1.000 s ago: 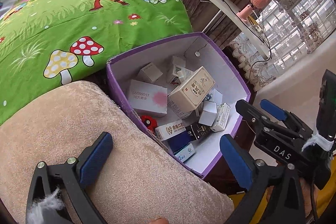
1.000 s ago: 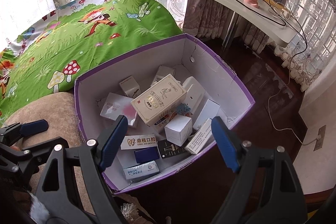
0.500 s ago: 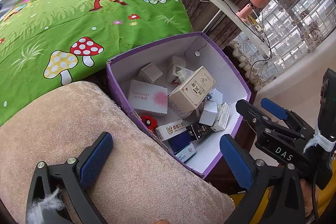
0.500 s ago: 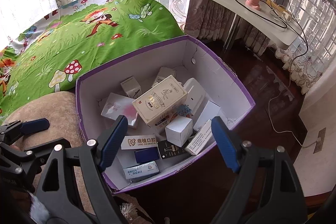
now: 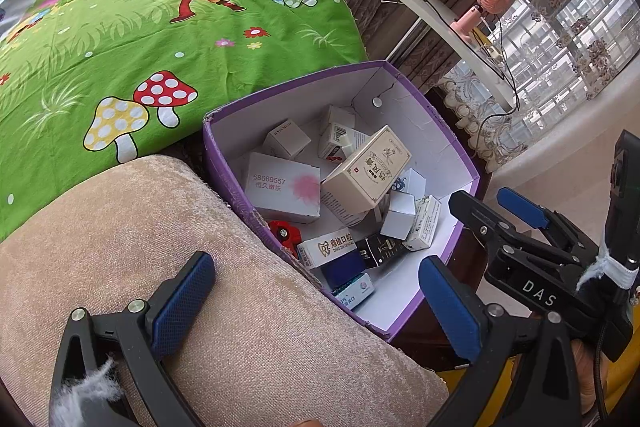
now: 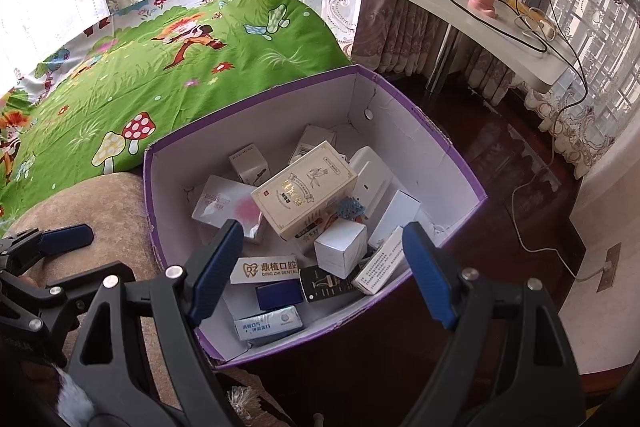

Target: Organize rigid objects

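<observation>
Boxes are lying jumbled inside the purple carton at the centre of both views, the beige box tilting on top of the heap. Right gripper is hovering over the carton's near edge with fingers spread wide and empty, the white cube sitting just beyond and between them. Left gripper is hanging open over the tan cushion at lower left, carton to its upper right. Compared with a second ago, nothing is shifting noticeably.
</observation>
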A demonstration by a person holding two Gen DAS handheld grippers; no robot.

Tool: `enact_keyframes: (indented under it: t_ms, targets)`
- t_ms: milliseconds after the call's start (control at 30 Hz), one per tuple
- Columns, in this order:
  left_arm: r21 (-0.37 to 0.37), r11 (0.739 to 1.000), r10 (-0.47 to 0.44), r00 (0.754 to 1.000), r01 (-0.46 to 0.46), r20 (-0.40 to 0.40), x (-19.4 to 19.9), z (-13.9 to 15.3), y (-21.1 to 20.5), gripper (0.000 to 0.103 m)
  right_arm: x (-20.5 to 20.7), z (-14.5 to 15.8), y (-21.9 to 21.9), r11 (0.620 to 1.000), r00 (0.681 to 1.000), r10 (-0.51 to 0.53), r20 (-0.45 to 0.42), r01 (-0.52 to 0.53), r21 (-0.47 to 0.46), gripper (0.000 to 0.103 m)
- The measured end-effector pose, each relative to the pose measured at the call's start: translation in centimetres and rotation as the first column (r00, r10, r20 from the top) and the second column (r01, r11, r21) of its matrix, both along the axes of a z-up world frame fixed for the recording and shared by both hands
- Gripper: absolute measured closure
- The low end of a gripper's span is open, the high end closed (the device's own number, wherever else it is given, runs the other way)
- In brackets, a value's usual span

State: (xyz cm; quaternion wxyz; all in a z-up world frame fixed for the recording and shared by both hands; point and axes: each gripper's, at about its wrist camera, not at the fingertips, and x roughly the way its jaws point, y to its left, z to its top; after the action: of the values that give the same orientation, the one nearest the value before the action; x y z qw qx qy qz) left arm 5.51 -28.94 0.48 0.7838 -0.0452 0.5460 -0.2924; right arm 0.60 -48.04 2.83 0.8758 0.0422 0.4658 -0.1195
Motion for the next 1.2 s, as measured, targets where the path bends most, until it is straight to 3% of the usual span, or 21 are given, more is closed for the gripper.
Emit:
enact_keyframes:
  t_ms: [1200]
  targets:
    - [0.009,1.000,-0.002,1.000,0.002,0.003,0.06,-0.09,-0.21,0.000,0.11,-0.32,0.17,1.000,1.000,0.001,-0.012,-0.001,0.004,0.019]
